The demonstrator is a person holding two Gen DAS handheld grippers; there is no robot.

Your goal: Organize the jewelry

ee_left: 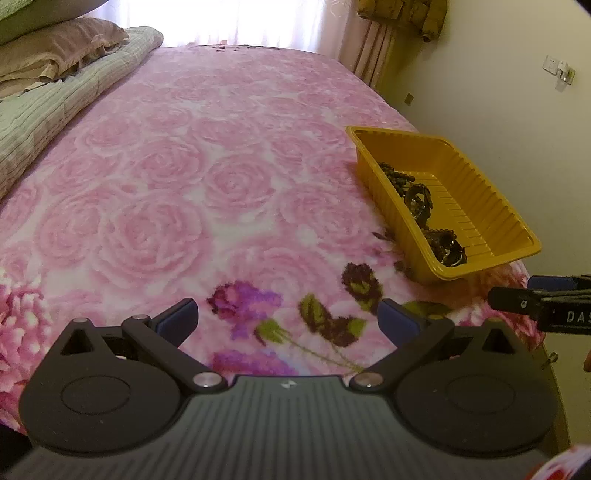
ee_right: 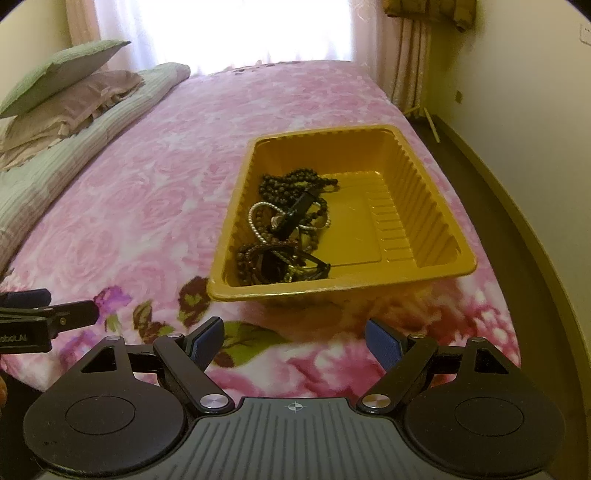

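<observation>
One ribbed yellow plastic tray [ee_right: 424, 236] on plush rose-print blanket [ee_left: 184, 184], holding tangled beaded bracelets [ee_right: 288, 221]. Left gripper [ee_left: 288, 325] and right gripper [ee_right: 293, 341] both gape wide, empty.

A wide bed fills the room, spread with a pink rose-print blanket [ee_left: 177, 155] whose near edge shows purple flowers and green leaves; at its left lie a folded green striped quilt [ee_left: 55, 107] and a mauve pillow [ee_right: 70, 99], with a pale green pillow [ee_right: 62, 70] on top; behind the bed a window with sheer curtains [ee_right: 221, 29] glows white with daylight; a gathered drape [ee_left: 373, 48] hangs at the right; the cream wall [ee_left: 498, 92] carries a white socket [ee_left: 552, 64]; dark floor [ee_right: 491, 177] runs along the bed
</observation>
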